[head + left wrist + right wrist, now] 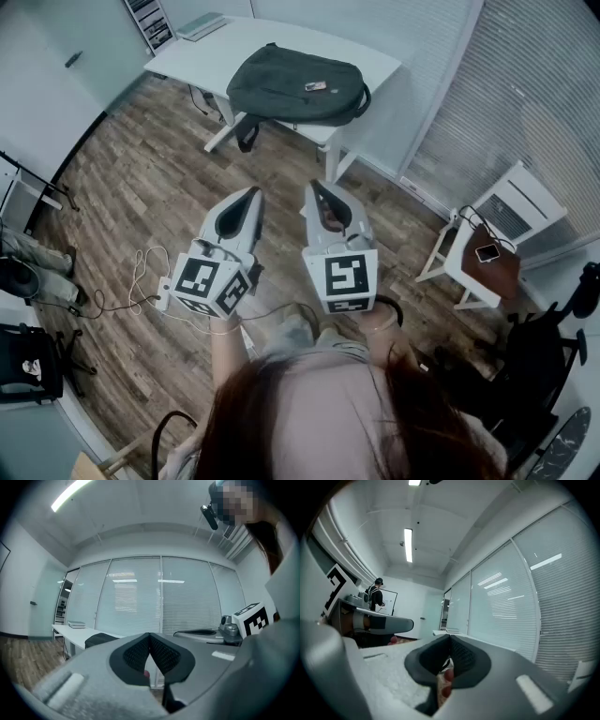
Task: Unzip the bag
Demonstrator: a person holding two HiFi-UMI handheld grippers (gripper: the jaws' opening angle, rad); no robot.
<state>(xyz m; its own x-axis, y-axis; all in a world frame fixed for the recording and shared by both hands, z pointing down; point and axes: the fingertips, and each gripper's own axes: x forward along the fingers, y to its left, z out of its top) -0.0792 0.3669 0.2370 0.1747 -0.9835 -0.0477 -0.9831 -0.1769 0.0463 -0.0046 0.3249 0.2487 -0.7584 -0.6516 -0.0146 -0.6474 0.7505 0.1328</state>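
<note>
A dark grey backpack (295, 84) lies flat on the white table (375, 64) at the far side of the room, with a small tag-like object (315, 86) on top of it. My left gripper (252, 193) and right gripper (313, 187) are held side by side over the wooden floor, well short of the table. Both are shut, with nothing between their jaws. In the left gripper view the left gripper (150, 637) points level toward the backpack (100, 640) on the table (69, 632). The right gripper (450, 642) faces the blinds.
Books (200, 25) lie at the table's far corner. A white chair (492, 246) holding a brown item and a phone stands at the right. Cables (141, 274) trail over the floor at the left, near dark stands (28, 361). A person (375, 595) stands far off.
</note>
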